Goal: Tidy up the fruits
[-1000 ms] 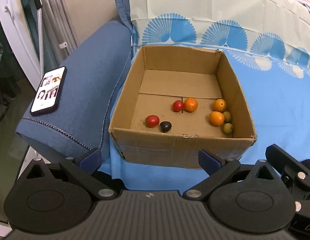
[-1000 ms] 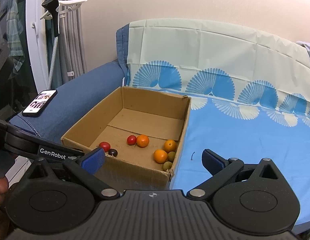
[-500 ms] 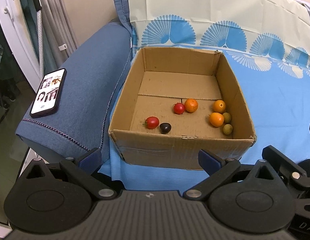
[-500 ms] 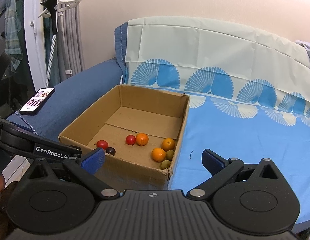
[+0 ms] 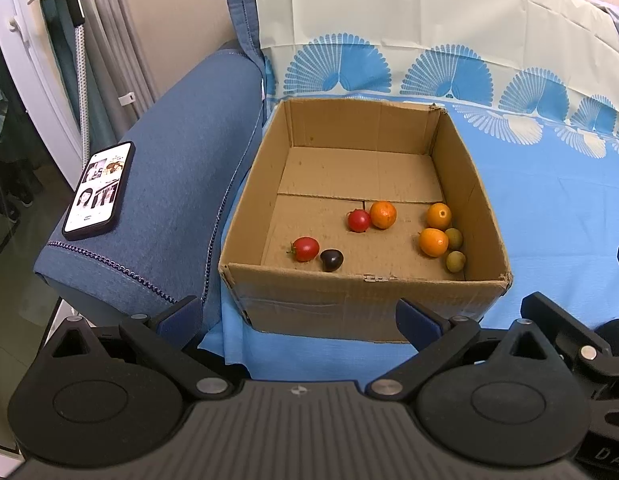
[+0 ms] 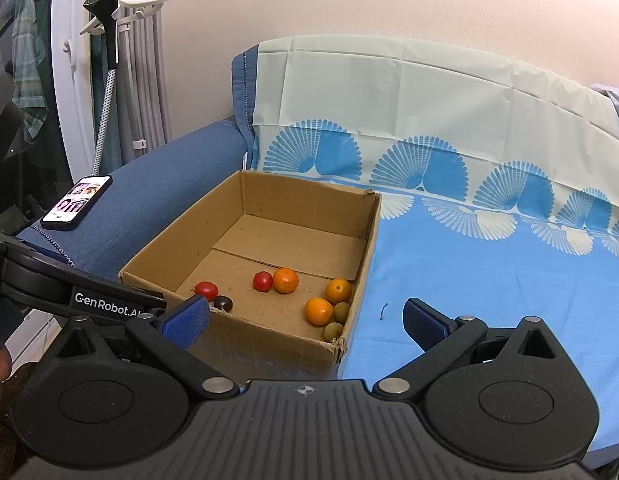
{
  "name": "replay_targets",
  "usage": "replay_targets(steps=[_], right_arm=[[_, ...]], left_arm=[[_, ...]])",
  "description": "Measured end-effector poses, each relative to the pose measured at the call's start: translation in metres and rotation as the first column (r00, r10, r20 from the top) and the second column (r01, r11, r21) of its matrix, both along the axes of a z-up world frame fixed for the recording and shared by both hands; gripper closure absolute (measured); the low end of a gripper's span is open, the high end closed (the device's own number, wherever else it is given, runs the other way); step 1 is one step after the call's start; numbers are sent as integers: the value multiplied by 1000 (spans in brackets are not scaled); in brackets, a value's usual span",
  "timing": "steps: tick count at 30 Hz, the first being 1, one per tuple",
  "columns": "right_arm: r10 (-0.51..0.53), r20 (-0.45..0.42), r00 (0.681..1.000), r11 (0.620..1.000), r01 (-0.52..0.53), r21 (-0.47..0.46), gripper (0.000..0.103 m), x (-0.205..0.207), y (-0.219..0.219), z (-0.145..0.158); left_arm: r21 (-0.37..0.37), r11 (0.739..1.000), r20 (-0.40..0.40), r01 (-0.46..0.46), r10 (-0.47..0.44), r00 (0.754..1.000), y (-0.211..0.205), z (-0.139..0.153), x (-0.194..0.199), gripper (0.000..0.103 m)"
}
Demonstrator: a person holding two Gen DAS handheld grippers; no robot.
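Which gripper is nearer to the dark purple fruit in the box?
Left. The left gripper sits just before the cardboard box's near wall, facing the dark purple fruit. The right gripper hangs off the box's right near corner, farther away.

Your left gripper [image 5: 297,318] fills the bottom of the frame, fingers spread wide with nothing between them, just short of the cardboard box [image 5: 361,300] at centre. Inside the box you have two red tomatoes [image 5: 305,249], a dark fruit [image 5: 332,260], three oranges [image 5: 433,242] and two green fruits [image 5: 456,261]. A phone [image 5: 98,191] lies screen-up on the blue armrest [image 5: 181,184] at left.
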State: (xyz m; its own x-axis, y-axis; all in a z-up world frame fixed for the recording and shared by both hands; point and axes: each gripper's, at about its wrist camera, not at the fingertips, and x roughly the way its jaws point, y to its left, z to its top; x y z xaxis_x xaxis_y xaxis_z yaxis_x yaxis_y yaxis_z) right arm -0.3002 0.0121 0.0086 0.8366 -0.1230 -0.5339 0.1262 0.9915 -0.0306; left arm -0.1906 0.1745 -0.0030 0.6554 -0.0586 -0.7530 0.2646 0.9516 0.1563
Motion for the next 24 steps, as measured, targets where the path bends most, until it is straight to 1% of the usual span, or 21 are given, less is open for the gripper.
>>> replay_targets(steps=[24], right_arm=[[8,-2,1000,1000,-8,-4,1,1,-1,2]], left_arm=[[-1,1000,1,0,0,1000,-1,1,0,0]])
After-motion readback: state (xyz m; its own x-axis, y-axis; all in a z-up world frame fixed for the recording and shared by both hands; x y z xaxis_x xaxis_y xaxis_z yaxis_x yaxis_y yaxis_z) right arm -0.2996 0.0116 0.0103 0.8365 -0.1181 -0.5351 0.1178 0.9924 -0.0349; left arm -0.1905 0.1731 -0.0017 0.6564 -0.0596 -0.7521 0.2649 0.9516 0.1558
